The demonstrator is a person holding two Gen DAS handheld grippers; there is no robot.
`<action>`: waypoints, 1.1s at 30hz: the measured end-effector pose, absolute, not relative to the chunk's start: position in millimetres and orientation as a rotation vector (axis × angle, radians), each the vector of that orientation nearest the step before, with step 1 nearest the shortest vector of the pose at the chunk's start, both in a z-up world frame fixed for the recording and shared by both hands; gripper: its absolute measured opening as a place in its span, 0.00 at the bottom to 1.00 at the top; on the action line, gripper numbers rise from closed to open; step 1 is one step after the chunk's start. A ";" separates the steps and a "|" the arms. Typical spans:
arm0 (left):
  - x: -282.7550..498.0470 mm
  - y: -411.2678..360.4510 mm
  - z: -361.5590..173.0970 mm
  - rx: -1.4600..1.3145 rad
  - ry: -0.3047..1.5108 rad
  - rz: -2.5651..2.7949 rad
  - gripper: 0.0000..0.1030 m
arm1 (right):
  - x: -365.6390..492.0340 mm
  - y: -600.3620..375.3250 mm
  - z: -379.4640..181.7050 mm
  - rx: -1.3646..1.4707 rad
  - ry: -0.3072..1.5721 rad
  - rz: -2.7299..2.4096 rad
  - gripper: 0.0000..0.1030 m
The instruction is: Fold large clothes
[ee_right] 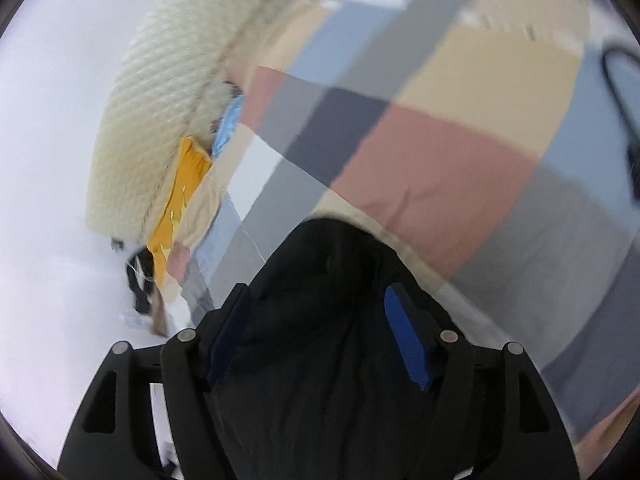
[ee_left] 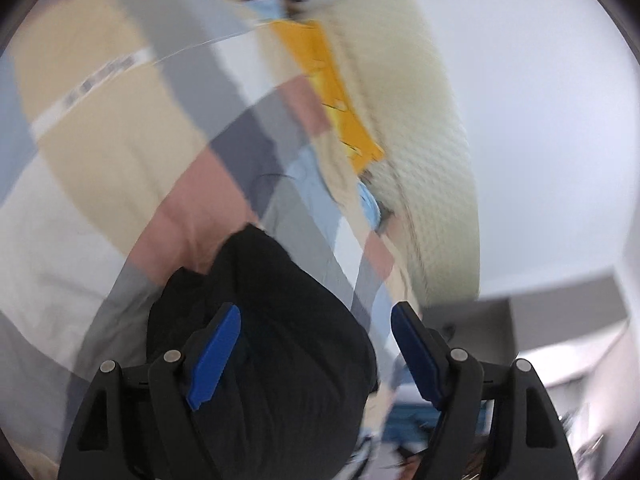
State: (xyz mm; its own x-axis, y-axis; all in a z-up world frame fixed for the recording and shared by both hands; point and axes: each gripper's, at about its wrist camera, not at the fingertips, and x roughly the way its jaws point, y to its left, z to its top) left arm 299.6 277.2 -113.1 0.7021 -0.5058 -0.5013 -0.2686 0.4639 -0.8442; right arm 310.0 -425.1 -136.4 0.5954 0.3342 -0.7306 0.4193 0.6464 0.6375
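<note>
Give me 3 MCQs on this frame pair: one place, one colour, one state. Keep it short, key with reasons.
1. Where does the black garment sit in the left wrist view?
A. Between the left gripper's fingers
B. On the cream headboard
C. Out of view

2. What colour are the finger pads on the right gripper?
A. Red
B. Blue
C. White

3. How do the right gripper's jaws stand?
A. Shut tight, nothing between them
B. Apart, with black cloth bunched between them
C. Hidden from the camera

Key: 1 A, the dark cloth fills the gap between the two fingers. 2 B, both pads show blue. 3 B, the pads sit well apart with the garment between them; the checked bedspread lies behind.
</note>
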 end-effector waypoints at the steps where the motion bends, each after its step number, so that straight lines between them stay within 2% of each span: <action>1: 298.3 267.2 -108.4 -1.070 0.819 -0.179 0.75 | 308.0 -414.8 -126.0 0.841 0.964 -0.034 0.68; 7: 305.1 188.3 -94.0 -0.803 0.816 -0.248 0.75 | 294.6 -346.5 -105.7 0.577 0.941 0.086 0.68; 12: 312.7 120.5 -97.5 -0.478 0.810 -0.250 0.75 | 283.3 -299.7 -115.5 0.403 0.869 0.156 0.68; 16: 310.4 83.9 -113.9 -0.339 0.728 -0.167 0.75 | 286.4 -262.8 -140.4 0.284 0.835 0.183 0.68; 18: 307.5 65.0 -126.2 -0.241 0.662 -0.138 0.75 | 287.3 -249.3 -153.6 0.252 0.812 0.194 0.65; 20: 305.8 47.2 -136.4 -0.139 0.628 -0.117 0.75 | 283.1 -238.1 -172.2 0.236 0.779 0.196 0.57; 22: 308.7 32.7 -143.5 -0.063 0.624 -0.130 0.75 | 280.9 -231.6 -185.4 0.210 0.737 0.203 0.57; 27: 330.1 17.1 -157.8 -0.014 0.668 -0.111 0.75 | 295.4 -218.8 -181.2 0.133 0.669 0.201 0.57; 33: 354.2 28.0 -187.8 -0.072 0.725 -0.101 0.75 | 336.1 -216.1 -203.7 0.181 0.735 0.234 0.57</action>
